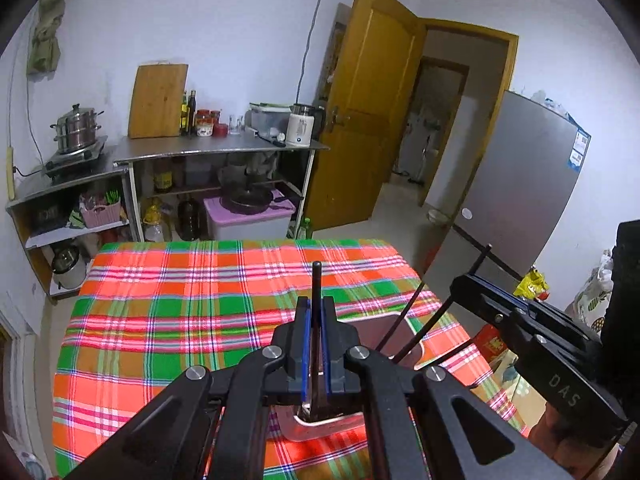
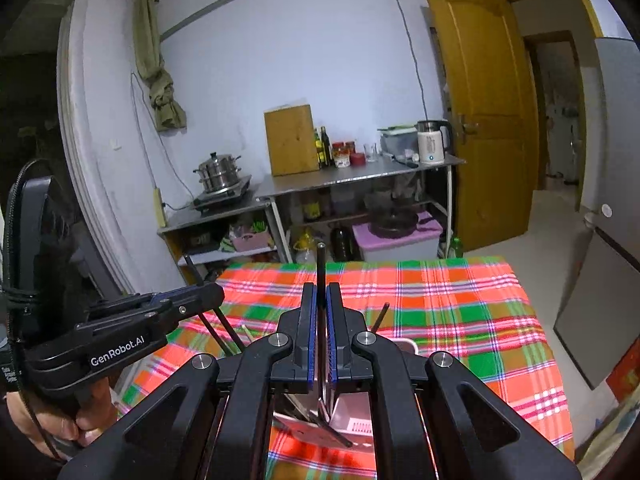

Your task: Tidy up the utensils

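Evidently each gripper, left (image 1: 316, 344) and right (image 2: 320, 344), is clamped on a thin, stiff, likely slippery chopstick (image 1: 317, 280), best gripped mid-shaft.

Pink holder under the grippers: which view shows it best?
Right wrist: the pink holder shows its wall and the utensils inside. Left wrist shows only its rim, mostly hidden by the fingers.

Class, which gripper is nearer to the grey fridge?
Right. The right gripper is over the table edge on the side where the fridge stands; the left gripper is farther from it, over the table's middle.
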`<action>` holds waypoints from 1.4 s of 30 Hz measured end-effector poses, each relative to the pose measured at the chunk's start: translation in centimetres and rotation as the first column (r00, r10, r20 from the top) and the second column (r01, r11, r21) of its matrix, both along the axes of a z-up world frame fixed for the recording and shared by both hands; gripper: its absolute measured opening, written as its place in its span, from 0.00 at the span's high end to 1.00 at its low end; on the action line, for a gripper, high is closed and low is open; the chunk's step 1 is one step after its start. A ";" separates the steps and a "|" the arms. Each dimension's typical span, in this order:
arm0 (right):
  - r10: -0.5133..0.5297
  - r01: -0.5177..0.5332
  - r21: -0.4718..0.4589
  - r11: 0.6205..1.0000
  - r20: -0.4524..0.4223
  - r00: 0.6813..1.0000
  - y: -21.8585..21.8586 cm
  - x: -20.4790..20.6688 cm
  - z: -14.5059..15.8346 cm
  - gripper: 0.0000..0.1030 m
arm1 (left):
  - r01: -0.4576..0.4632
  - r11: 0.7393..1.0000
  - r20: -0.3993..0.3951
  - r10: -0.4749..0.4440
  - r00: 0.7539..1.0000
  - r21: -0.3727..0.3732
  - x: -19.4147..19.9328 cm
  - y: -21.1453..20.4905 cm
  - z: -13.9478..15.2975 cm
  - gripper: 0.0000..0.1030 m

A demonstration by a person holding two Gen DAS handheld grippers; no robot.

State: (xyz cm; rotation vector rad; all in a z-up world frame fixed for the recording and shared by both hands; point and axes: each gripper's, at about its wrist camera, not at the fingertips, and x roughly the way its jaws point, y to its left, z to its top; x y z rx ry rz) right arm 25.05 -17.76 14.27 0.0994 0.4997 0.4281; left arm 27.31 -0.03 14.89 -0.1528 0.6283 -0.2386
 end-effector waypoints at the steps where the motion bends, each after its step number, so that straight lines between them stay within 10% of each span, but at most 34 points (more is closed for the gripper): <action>1: 0.001 -0.001 -0.003 1.000 -0.006 1.000 0.1 0.1 -0.3 0.96 | -0.001 1.000 0.010 0.001 1.000 0.010 -0.2 -0.1 -0.1 0.96; 17: 0.032 -0.036 -0.042 0.998 -0.103 0.994 0.7 0.4 -3.8 0.95 | 0.017 0.999 -0.018 -0.016 1.000 0.044 -0.5 -0.6 -2.0 0.96; 42: -0.006 0.006 -0.026 1.000 -0.020 1.000 -2.3 -4.4 -1.6 0.84 | -0.025 0.999 0.051 0.023 0.998 0.041 -6.4 0.6 -0.6 0.84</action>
